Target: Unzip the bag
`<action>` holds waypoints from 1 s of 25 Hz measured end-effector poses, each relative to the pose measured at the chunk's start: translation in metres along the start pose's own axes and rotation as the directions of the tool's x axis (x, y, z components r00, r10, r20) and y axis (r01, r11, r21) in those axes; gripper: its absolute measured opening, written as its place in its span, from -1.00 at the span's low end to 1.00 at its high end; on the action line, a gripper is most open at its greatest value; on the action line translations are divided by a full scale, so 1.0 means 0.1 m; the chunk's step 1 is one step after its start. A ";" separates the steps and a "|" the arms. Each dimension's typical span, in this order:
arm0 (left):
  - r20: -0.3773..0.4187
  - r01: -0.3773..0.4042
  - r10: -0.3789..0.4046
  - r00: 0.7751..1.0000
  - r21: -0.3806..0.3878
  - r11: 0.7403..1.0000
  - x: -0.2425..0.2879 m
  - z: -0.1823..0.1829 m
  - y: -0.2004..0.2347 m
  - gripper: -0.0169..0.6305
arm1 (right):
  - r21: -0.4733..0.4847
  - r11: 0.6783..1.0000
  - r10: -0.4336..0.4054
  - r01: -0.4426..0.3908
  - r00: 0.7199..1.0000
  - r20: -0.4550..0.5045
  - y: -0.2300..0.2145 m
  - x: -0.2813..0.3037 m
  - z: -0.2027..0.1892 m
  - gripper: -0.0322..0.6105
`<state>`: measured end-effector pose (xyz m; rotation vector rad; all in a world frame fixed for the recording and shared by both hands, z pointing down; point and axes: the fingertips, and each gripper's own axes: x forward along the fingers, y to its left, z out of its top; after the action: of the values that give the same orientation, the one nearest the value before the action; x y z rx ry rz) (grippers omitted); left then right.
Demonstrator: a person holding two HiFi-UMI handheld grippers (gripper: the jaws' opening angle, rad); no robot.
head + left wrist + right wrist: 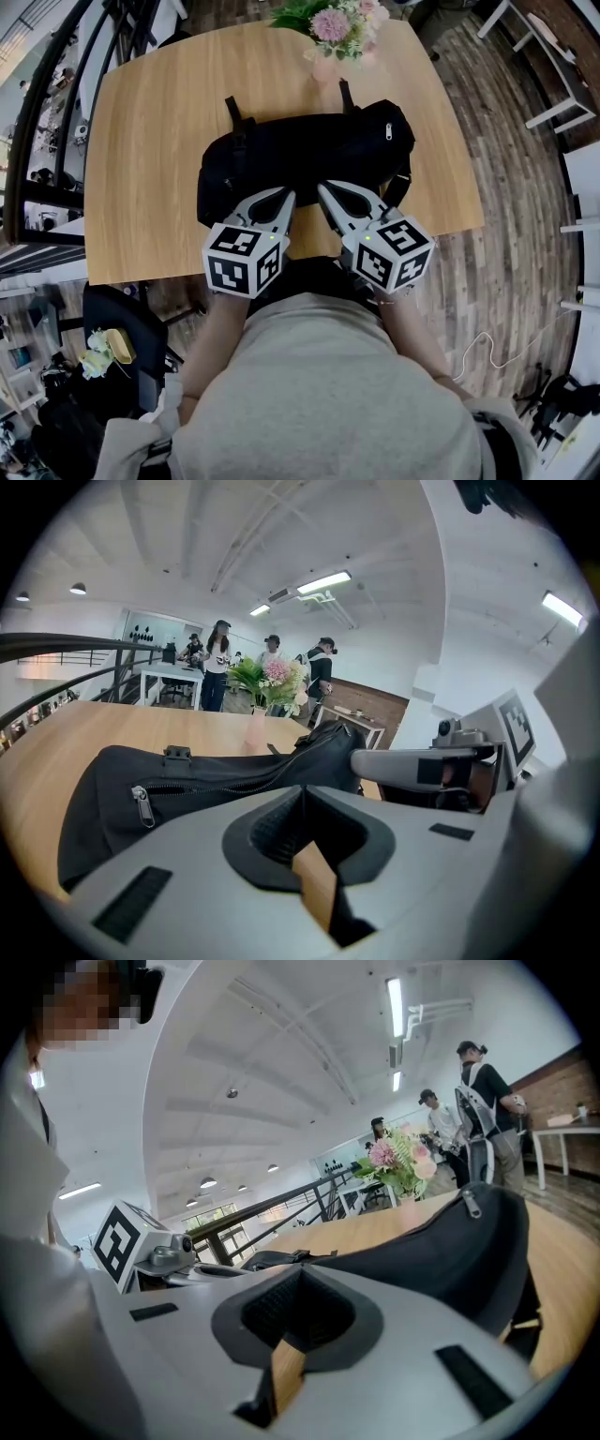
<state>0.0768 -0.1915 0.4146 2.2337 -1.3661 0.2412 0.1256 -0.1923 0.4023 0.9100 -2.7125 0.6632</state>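
The black soft fabric bag (309, 155) lies lengthwise across the middle of the light wooden table (150, 141). It is slumped and a little wrinkled, so it looks limp and light, and it will likely give and slide under a pull rather than hold firm.

A silver metal zip pull (389, 130) sits on top near its 3 o'clock end. The left gripper view shows a second silver pull (142, 805) hanging at the 9 o'clock end, with a zip line running from it along the side. Which zip is the main one I cannot tell. Either pull is small, thin and smooth, so the hold should be square on its flat tab, while the other gripper pinches the cloth just beside the zip's end to keep it taut.

Two black straps (232, 111) stick out from the bag's 12 o'clock edge. A bunch of pink and green flowers (333, 28) stands beyond them at 12 to 1 o'clock, near enough to be knocked if the bag is dragged that way.

At 6 o'clock the left gripper (286, 197) and the right gripper (323, 187) point at the bag's near side. Whether their tips touch it I cannot tell. Each has its jaws pressed together with nothing between them, and the unzipping is not yet begun.
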 end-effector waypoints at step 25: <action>0.002 0.038 -0.038 0.999 -0.022 0.999 0.02 0.00 -0.07 -0.86 | 0.004 1.000 0.008 -0.008 1.000 -0.026 0.02 0.00 -0.11 -0.88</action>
<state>0.0833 -0.1905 0.4132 2.2394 -1.3199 0.2107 0.1247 -0.1856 0.4111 0.8858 -2.6942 0.6779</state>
